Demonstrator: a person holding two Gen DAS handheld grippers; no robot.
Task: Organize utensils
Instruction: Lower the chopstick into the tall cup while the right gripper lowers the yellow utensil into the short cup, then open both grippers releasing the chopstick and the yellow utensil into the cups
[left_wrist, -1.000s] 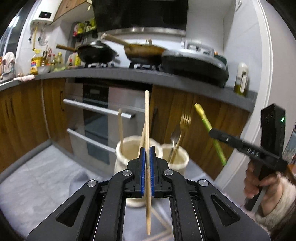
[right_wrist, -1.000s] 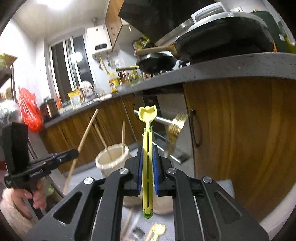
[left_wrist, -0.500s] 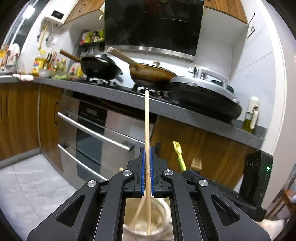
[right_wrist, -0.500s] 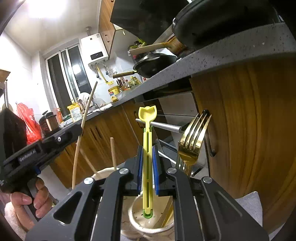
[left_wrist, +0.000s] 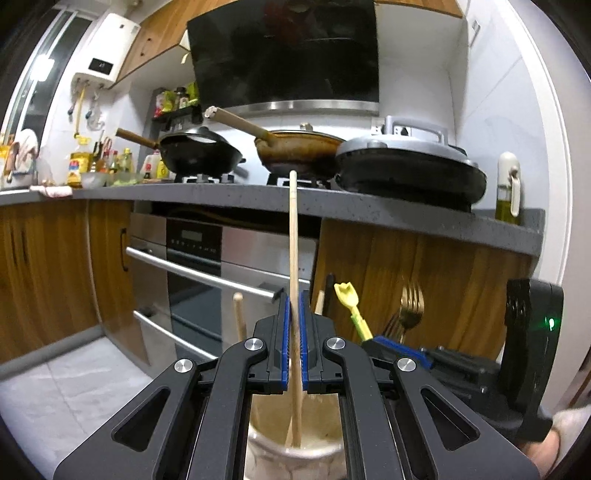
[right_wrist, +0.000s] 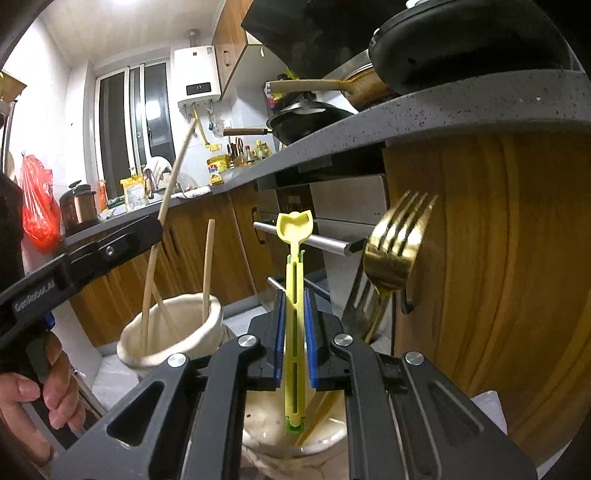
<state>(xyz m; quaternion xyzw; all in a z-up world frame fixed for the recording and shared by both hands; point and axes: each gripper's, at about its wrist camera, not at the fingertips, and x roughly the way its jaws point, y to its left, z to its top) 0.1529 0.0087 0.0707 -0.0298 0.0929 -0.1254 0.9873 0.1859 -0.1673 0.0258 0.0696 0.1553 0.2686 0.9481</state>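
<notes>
My left gripper (left_wrist: 293, 325) was clamped on a wooden chopstick (left_wrist: 293, 236), which stood nearly upright between the blue pads with its lower end down inside the cream holder (left_wrist: 291, 448) below. From the right wrist camera, that same holder (right_wrist: 173, 332) also held two more chopsticks leaning against its rim. My right gripper (right_wrist: 294, 321) was closed tight on a yellow plastic utensil (right_wrist: 294, 266), scoop end up, its green-tipped foot reaching into a second cream holder (right_wrist: 325, 443) directly beneath. A gold fork (right_wrist: 395, 251) stood tines up in that second holder, just right of the yellow piece; whether the two touched lower down I could not tell. Both holders sat side by side on the floor before the oven (left_wrist: 207, 266).
</notes>
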